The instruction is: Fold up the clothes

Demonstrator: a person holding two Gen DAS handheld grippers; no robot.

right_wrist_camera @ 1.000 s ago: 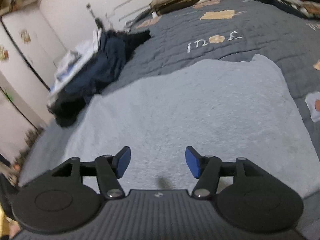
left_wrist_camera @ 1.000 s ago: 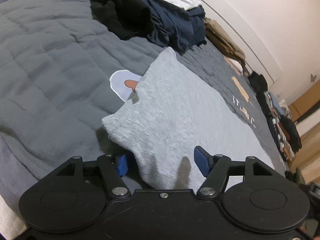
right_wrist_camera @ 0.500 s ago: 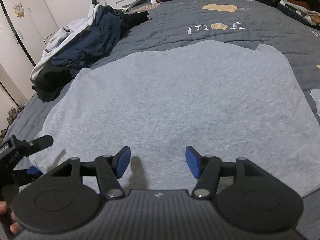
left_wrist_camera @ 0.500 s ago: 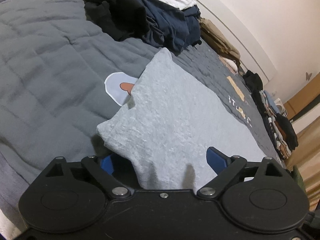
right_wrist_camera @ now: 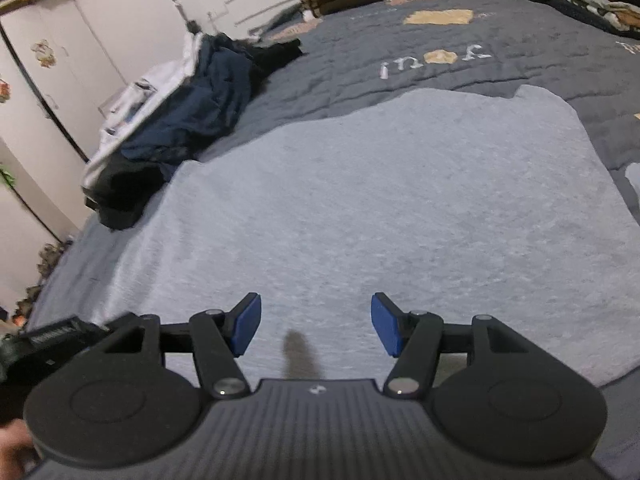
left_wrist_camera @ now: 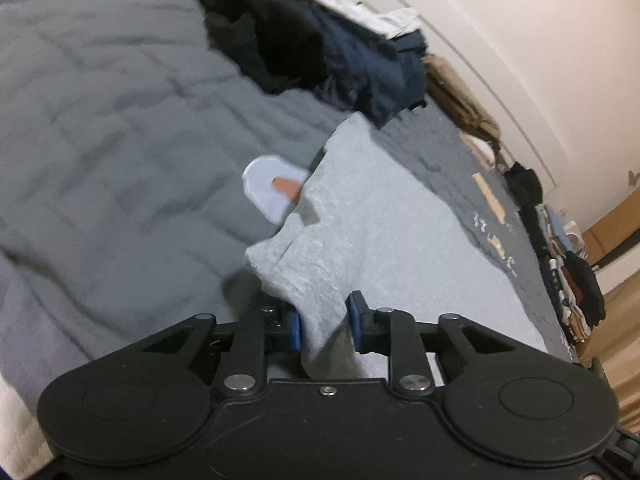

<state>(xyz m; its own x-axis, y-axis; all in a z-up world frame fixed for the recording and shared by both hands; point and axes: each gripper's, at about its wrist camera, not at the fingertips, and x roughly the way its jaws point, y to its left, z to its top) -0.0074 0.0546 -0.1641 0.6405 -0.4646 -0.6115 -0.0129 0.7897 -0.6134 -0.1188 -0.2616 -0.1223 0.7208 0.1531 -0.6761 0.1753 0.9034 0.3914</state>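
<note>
With the left gripper (left_wrist_camera: 323, 322) having just closed on a bunched corner of the grey garment (right_wrist_camera: 380, 216) spread on the bed (left_wrist_camera: 104, 128), and the right gripper (right_wrist_camera: 316, 330) open above it, that shallow pinch could slip if lifted.

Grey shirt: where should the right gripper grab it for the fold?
Judging by how flat the grey shirt lies, take its near hem, low from the bed's near side. The open right gripper hovers mid-cloth, no edge between its pads. The left gripper, just closing, has a bunched corner.

Grey garment (right_wrist_camera: 400, 208) on quilted bed (left_wrist_camera: 120, 128)
</note>
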